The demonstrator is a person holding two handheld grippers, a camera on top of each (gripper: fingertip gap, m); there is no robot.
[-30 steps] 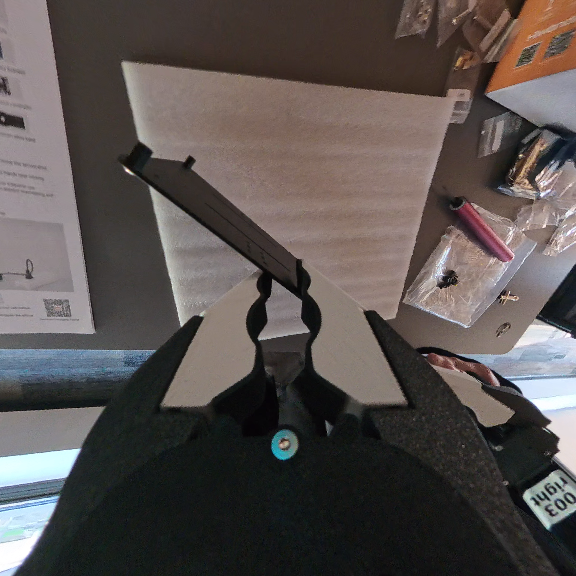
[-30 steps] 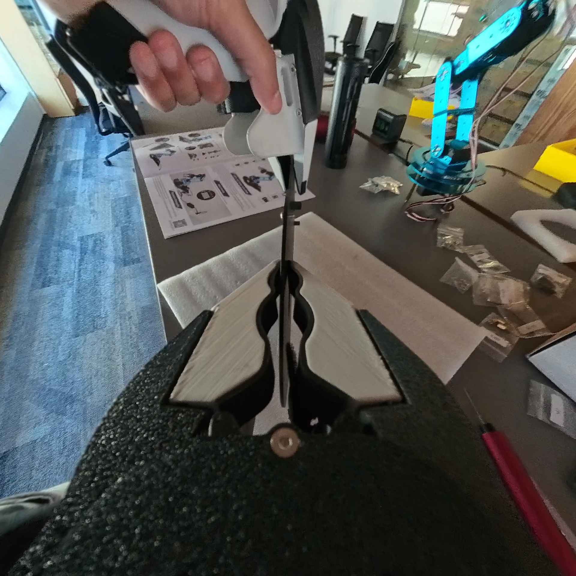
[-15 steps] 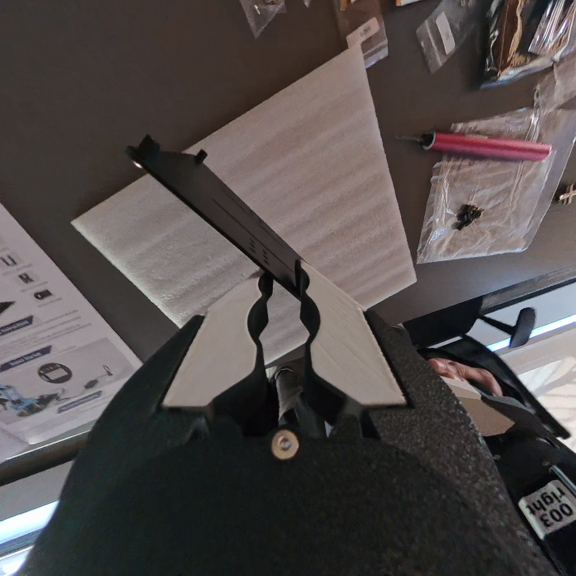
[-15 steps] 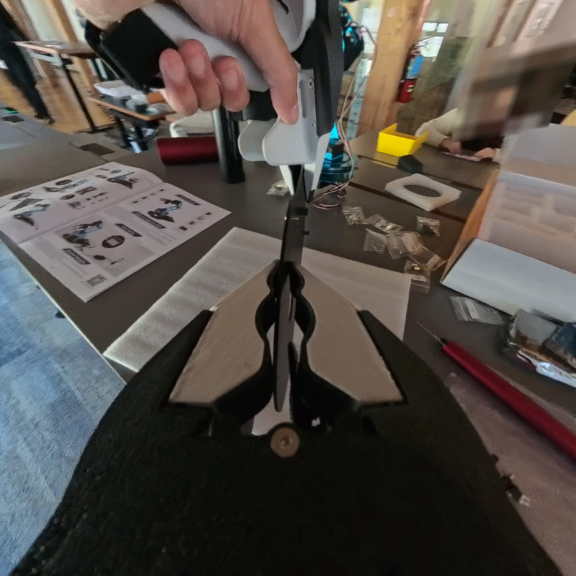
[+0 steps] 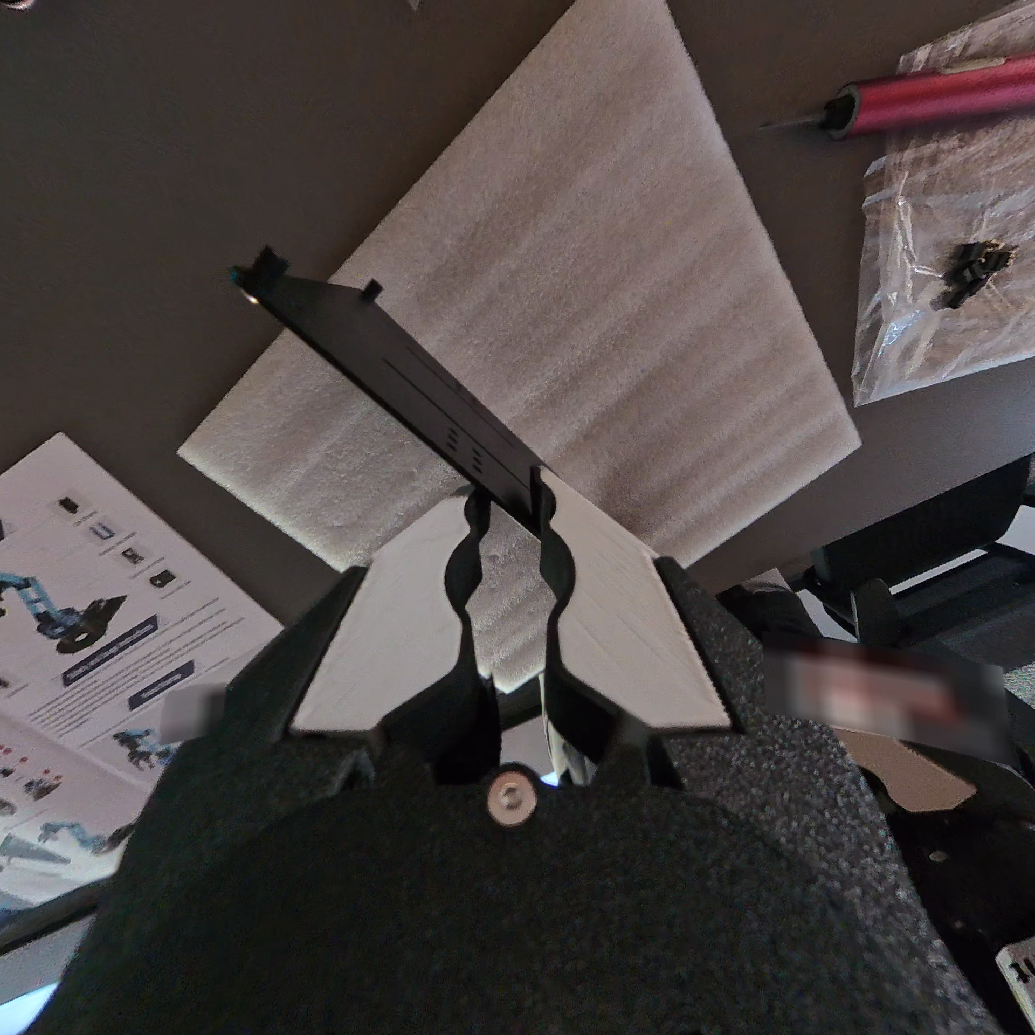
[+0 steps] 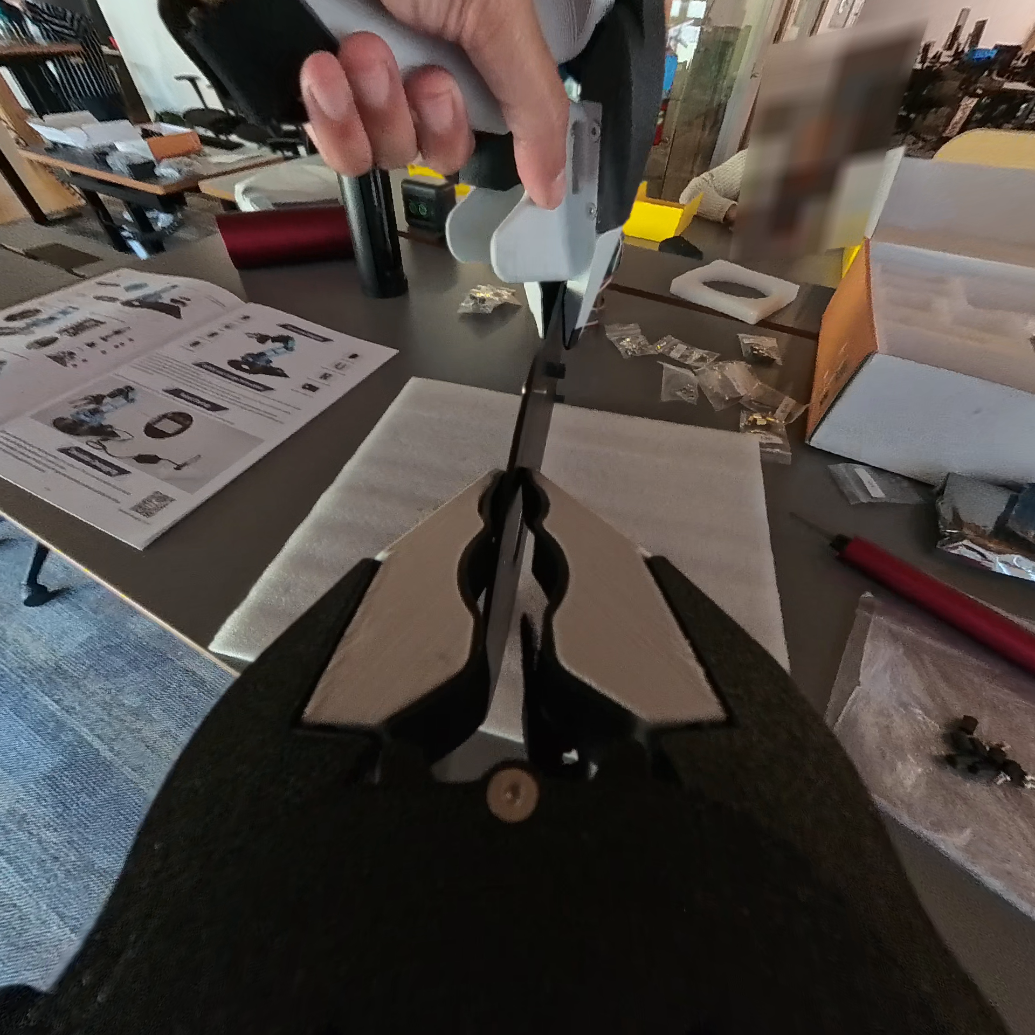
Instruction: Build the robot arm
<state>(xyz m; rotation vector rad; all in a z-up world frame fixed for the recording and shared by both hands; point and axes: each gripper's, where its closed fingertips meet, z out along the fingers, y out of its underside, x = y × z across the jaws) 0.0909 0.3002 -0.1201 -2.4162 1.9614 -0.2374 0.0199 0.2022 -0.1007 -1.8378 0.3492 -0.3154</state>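
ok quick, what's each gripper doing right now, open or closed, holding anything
Left gripper: shut on one end of the thin black plate.
Right gripper: shut on the same black plate's other end.

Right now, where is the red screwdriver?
The red screwdriver lies on the dark table, on the right of the right wrist view, between the white foam sheet and a clear plastic bag.

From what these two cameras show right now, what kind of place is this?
Probably a shared office or lab workshop. An open instruction booklet, many small bags of hardware and a red-handled screwdriver lie on a dark table; more desks stand behind.
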